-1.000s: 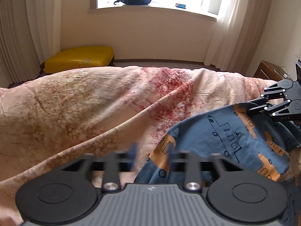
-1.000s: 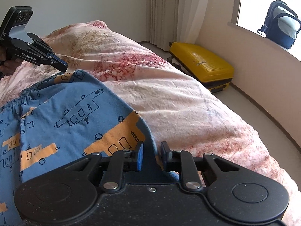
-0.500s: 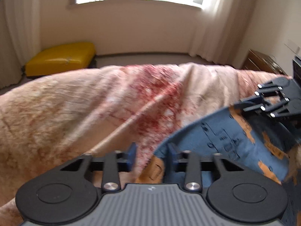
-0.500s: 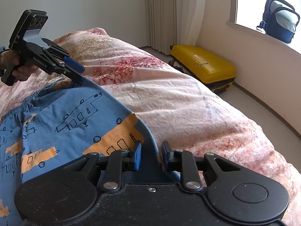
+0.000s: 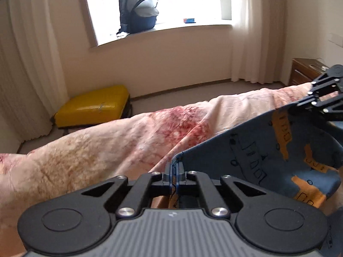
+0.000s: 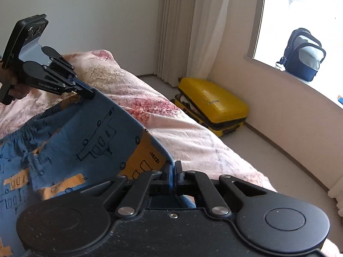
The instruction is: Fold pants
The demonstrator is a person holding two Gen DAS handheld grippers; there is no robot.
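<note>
- Blue cotton-looking pants, printed with orange blocks and dark line drawings, hang lifted above the pink-mottled bedspread.
- Left gripper is clamped on one corner of the edge.
- Right gripper pinches the other corner, fabric taut between them.
</note>
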